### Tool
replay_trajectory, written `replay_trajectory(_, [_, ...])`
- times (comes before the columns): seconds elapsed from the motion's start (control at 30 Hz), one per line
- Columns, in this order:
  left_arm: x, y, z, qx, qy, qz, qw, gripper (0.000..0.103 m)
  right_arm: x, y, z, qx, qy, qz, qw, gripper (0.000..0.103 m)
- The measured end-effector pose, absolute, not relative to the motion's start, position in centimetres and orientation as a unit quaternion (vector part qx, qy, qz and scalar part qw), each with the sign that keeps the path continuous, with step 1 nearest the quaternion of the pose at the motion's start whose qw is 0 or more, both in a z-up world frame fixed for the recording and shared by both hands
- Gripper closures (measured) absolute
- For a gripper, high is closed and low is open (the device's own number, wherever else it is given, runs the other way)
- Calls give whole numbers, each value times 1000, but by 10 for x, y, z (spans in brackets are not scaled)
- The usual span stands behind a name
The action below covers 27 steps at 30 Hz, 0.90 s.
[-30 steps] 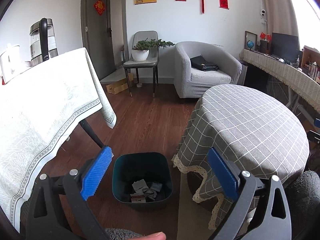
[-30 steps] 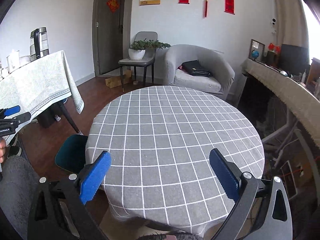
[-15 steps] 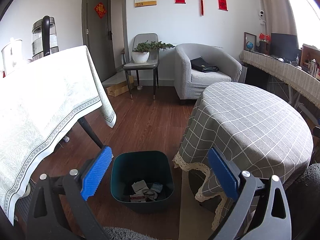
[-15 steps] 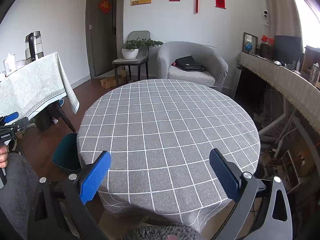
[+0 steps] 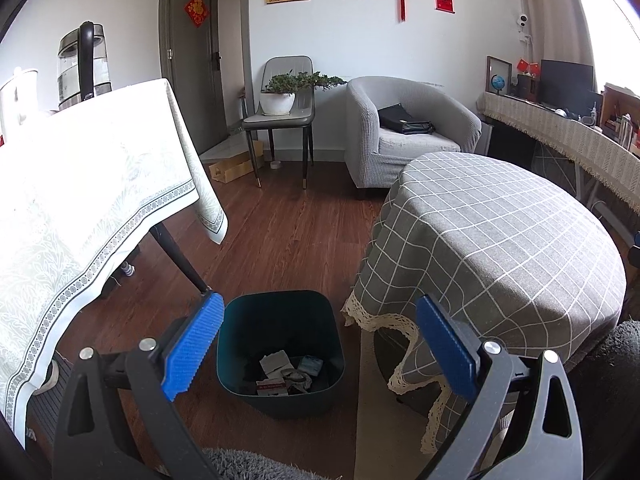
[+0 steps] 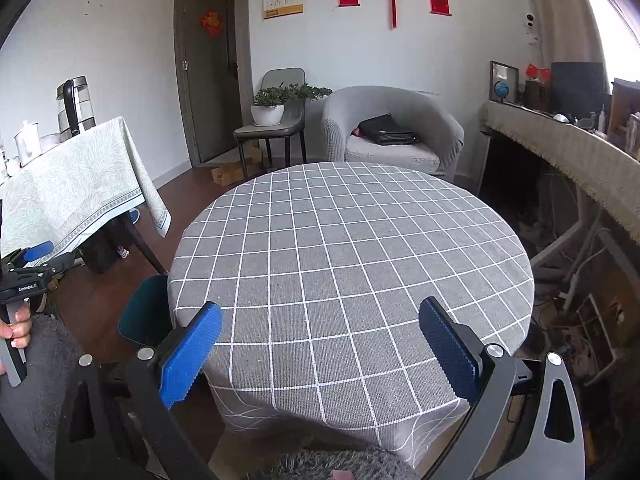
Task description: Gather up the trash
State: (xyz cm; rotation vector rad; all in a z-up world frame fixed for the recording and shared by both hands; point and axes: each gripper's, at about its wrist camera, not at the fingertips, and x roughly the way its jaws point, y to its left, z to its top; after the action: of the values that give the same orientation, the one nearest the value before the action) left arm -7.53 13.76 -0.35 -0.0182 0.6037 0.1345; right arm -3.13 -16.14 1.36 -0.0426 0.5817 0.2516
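A dark teal trash bin [image 5: 280, 320] stands on the wood floor beside the round table, with several crumpled papers and wrappers [image 5: 288, 374] at its bottom. My left gripper [image 5: 318, 344] is open and empty, held above the bin's near side. My right gripper [image 6: 320, 346] is open and empty at the near edge of the round table with the grey checked cloth [image 6: 352, 248]. The bin's rim [image 6: 144, 304] peeks out left of that table in the right wrist view. The left gripper [image 6: 32, 258] shows at the far left there, held by a hand.
A table with a pale patterned cloth [image 5: 92, 200] and a kettle [image 5: 84, 64] stands on the left. A chair with a potted plant [image 5: 280, 96], a grey armchair [image 5: 404, 132] and a long sideboard [image 5: 560, 136] line the back and right. Cables [image 6: 580, 320] lie right of the round table.
Both views have shifted slightly: the right gripper's view drew back and the table sits a bit farther; the left gripper's view rose a little over the bin. Both grippers stay open.
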Motion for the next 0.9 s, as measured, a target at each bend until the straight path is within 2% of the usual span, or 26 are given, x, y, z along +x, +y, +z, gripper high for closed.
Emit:
replay_trajectory(0.4, [-72,143,-7,-16,307,68,949,4,-32,-148,11,-54,289,133,946,3])
replay_trajectory(0.9, [-71,142,-9,-15,311,66,948,4,-30,-153,10,-41,294,133,946,3])
